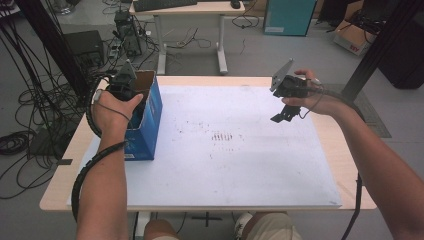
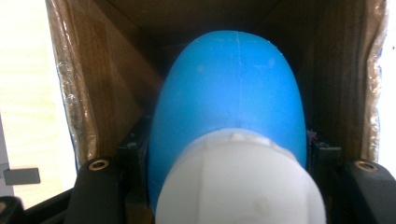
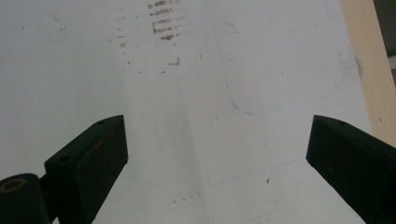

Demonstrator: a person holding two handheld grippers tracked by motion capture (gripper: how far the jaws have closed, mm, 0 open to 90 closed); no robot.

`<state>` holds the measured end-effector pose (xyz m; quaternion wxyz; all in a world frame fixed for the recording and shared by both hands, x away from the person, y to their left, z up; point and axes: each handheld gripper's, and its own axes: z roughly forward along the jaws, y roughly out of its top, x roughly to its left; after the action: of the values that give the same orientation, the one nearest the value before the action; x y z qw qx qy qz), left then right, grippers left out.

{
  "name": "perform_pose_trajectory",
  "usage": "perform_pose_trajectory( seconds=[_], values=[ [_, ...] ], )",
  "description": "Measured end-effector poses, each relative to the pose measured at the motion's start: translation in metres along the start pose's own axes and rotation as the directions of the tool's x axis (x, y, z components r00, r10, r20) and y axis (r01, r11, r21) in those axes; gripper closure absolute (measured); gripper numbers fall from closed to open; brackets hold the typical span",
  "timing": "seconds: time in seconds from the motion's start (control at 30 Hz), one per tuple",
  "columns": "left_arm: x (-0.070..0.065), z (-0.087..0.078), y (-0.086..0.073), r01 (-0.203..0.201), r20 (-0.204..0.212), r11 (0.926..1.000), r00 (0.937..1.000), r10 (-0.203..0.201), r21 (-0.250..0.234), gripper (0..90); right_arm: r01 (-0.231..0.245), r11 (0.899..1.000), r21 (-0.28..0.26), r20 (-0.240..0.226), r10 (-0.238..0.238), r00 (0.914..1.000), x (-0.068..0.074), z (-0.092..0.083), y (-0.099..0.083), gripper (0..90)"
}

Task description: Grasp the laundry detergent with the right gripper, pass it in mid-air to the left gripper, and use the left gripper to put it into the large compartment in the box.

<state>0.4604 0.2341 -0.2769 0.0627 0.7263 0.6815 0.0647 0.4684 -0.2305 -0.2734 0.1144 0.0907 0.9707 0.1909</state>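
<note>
A blue cardboard box point(image 1: 148, 125) stands open-topped at the left edge of the white mat point(image 1: 225, 170). My left gripper point(image 1: 136, 102) reaches down into it. In the left gripper view the jaws press on both sides of a rounded blue bottle point(image 2: 229, 88) with a white cap point(image 2: 238, 186), between the box's brown inner walls point(image 2: 107, 93). My right gripper point(image 1: 283, 114) hovers over the mat's far right part. Its jaws stand wide apart around nothing point(image 3: 217, 144), with bare mat point(image 3: 187, 70) below.
Dark smudges point(image 1: 222, 136) mark the mat's middle. The wooden table point(image 1: 57, 192) shows around the mat. Behind it stand another desk point(image 1: 190, 10) and a teal cabinet point(image 1: 287, 17). Cables point(image 1: 25, 105) lie on the floor at left; a black post point(image 1: 382, 42) rises at right.
</note>
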Motion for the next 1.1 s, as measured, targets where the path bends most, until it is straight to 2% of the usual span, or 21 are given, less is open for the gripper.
perform_pose_trajectory(
  seconds=[1.0,1.1],
  values=[
    [-0.0005,-0.0001,0.0007,-0.012,0.006,0.9999,0.9999,0.012,0.009,36.4,-0.001,1.000,0.003,-0.006,0.001,1.0000,0.0004,0.0019,0.0019,5.4],
    [-0.0015,-0.0025,0.0008,-0.023,0.005,0.9995,0.9997,0.022,0.020,31.9,0.005,1.000,-0.006,-0.003,-0.005,1.0000,0.0003,0.0018,0.0020,5.4]
  ],
)
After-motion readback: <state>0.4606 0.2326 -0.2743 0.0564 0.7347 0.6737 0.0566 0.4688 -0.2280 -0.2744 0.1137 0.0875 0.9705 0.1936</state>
